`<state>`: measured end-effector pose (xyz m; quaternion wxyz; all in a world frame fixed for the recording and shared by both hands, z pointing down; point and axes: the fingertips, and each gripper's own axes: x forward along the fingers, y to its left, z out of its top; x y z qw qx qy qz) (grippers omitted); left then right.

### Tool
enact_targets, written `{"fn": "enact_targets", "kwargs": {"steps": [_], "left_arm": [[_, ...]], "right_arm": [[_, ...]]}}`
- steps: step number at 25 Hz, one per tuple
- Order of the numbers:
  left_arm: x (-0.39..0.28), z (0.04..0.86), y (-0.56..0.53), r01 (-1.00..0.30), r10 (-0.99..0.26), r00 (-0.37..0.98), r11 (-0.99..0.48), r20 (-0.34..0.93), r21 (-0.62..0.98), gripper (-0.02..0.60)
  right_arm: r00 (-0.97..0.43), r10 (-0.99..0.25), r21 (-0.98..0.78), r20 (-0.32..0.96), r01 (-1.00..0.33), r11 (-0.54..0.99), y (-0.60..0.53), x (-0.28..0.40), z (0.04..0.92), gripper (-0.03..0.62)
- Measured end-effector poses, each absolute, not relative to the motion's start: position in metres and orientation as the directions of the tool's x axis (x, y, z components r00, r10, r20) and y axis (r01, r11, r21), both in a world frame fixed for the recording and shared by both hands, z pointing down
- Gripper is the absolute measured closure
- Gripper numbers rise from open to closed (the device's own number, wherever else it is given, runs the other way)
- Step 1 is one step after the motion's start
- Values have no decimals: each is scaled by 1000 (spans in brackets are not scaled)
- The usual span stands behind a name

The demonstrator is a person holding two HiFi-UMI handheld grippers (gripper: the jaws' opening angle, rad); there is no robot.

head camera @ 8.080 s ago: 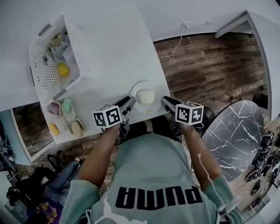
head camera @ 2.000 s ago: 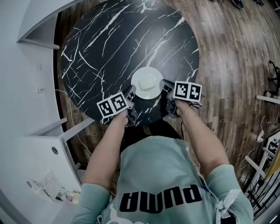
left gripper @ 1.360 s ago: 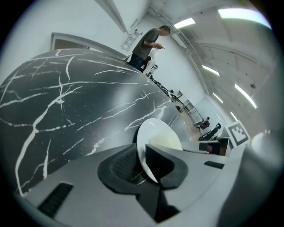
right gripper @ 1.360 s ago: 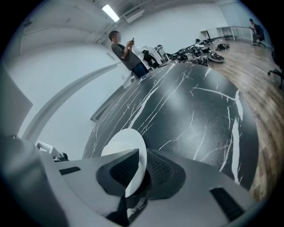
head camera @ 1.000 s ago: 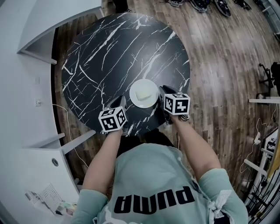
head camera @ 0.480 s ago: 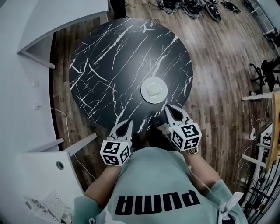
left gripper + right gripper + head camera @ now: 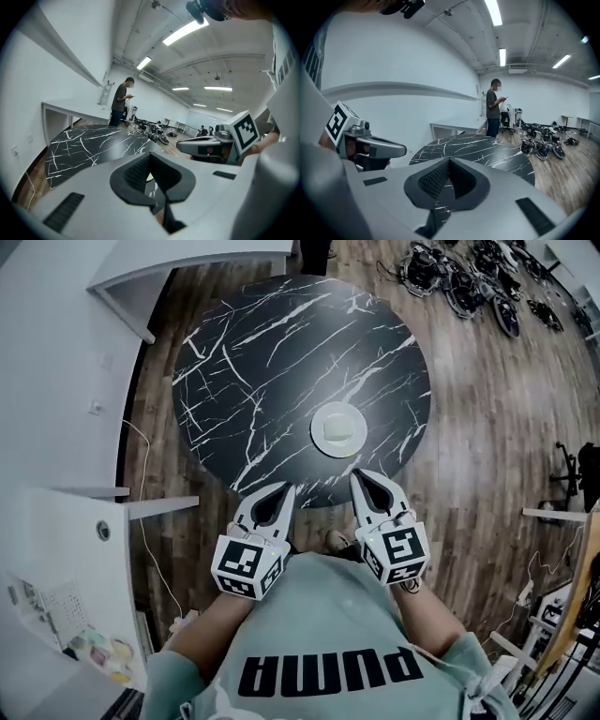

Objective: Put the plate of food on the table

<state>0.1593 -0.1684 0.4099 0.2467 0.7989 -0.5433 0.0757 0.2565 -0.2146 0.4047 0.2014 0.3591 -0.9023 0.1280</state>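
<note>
Resting flat on the round black marble-patterned desk, toward the side nearest the person, the round white plate with a pale block of food is seen well apart from both claws. The left claw is held with its jaws together and nothing between them. The right claw is likewise closed and empty. Both are held before the chest, at the desk's near rim, above the brown wooden floor. The placing is judged done, so the step in hand is taken to be the retreat. It is done well if the claws are carried high and clear of the desk edge, so that the rim is not knocked and the plate is not nudged. The plate is best left untouched, since it is fully supported and nothing overhangs. Should a correction be wanted, the jaws would first have to be parted and brought to opposite sides of the plate's rim.
</note>
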Motion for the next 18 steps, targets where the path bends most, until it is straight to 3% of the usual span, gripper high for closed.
{"fn": "enact_targets", "kwargs": {"steps": [9,18], "left_arm": [[219,402,-107,-968,-919,47,55,390,245,575],[245,357,-49,-969,-925,-145,205,351,139,575]], "right_arm": [[-852,-329,-88,407,-395,914,-156,289,405,585],[-935,-197,-81,296,-230,970,-113,301,360,585]]}}
